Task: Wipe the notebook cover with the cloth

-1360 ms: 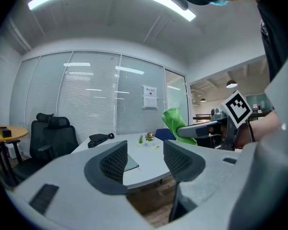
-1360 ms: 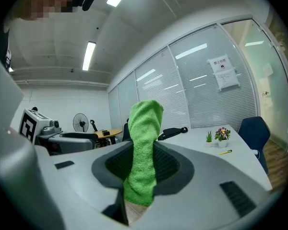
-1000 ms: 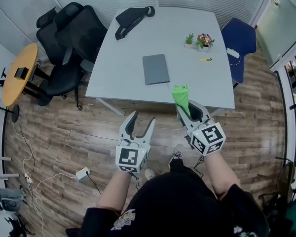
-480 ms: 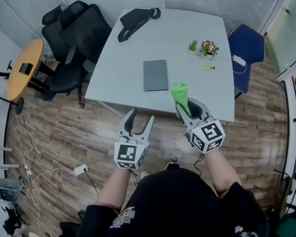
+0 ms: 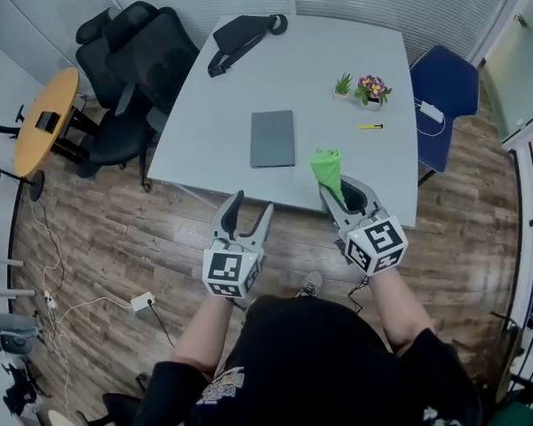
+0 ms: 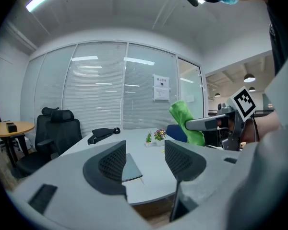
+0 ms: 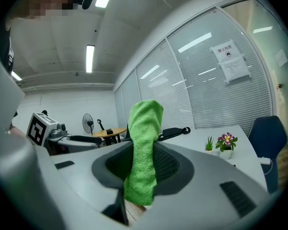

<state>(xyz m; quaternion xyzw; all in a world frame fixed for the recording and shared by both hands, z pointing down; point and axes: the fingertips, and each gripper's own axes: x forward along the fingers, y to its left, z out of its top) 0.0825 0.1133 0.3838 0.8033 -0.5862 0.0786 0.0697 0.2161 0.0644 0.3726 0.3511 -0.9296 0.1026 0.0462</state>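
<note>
A grey notebook [image 5: 273,138] lies flat near the front of the white table [image 5: 213,105]; it shows between the left jaws too, as the notebook [image 6: 131,168]. My right gripper [image 5: 341,193] is shut on a green cloth [image 5: 327,170], which stands up from the jaws over the table's front edge, right of the notebook. The same cloth [image 7: 143,152] fills the middle of the right gripper view. My left gripper [image 5: 245,213] hangs open and empty above the floor, short of the table edge.
A black bag [image 5: 240,35] lies at the table's far side. Two small potted plants [image 5: 359,87] and a yellow pen [image 5: 369,127] sit at the right. Black office chairs [image 5: 133,69] stand left, a blue chair [image 5: 444,87] right, a round wooden table [image 5: 43,118] far left.
The view has shifted a little, so the table and notebook sit slightly lower and nearer. Both grippers hold much the same places; the right one still grips the cloth.
</note>
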